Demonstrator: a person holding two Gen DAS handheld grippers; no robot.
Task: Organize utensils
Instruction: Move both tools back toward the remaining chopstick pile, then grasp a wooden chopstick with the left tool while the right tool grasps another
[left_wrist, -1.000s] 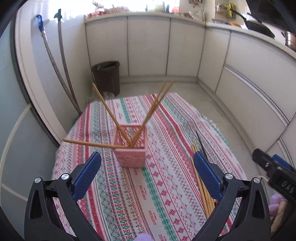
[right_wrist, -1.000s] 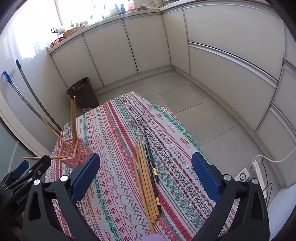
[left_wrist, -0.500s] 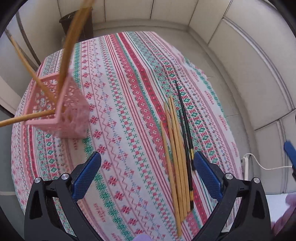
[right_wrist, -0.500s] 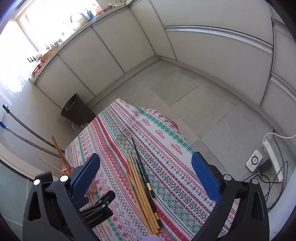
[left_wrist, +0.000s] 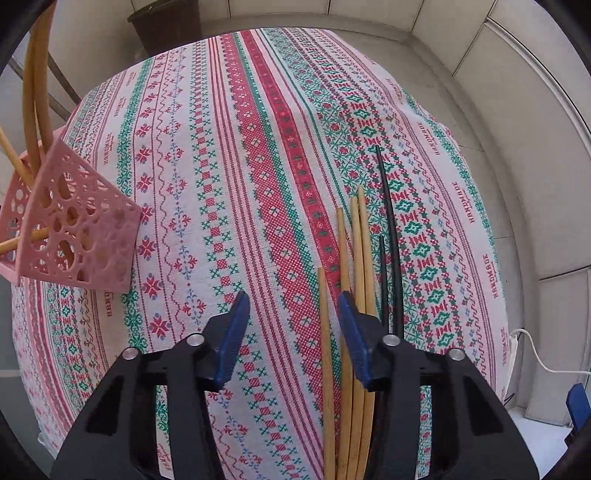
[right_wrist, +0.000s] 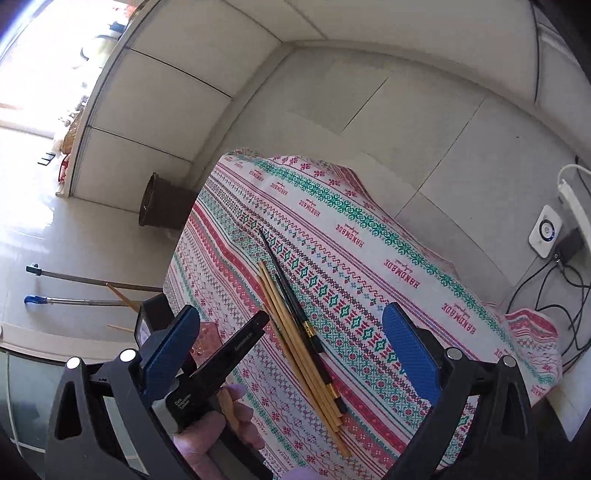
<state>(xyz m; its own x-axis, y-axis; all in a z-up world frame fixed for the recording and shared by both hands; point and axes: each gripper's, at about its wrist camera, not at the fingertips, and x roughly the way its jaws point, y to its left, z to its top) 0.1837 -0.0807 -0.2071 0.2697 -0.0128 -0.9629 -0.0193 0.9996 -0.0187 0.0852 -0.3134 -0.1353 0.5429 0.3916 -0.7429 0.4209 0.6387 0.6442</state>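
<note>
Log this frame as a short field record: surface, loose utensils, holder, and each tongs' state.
surface: striped tablecloth
loose utensils: wooden chopsticks and black chopsticks, lying side by side
holder: pink basket, chopsticks already standing in it
left tongs: open, partly closed, one wooden chopstick between the pads, no grip yet
right tongs: wide open, empty, above the pile

A striped cloth (left_wrist: 280, 155) in red, green and white, with "HANDMADE" woven along its bands, covers the surface. In the right wrist view, a dark waste bin (right_wrist: 162, 201) stands on the floor at centre left, against pale cabinet doors (right_wrist: 155, 107). Two long metal handles (right_wrist: 92, 291), one with a blue cap, lie across the left edge of that view. At far right sit a white power strip (right_wrist: 574, 201), a small white device (right_wrist: 545, 230) and black cables (right_wrist: 554, 291) on grey floor tiles (right_wrist: 424, 122).
</note>
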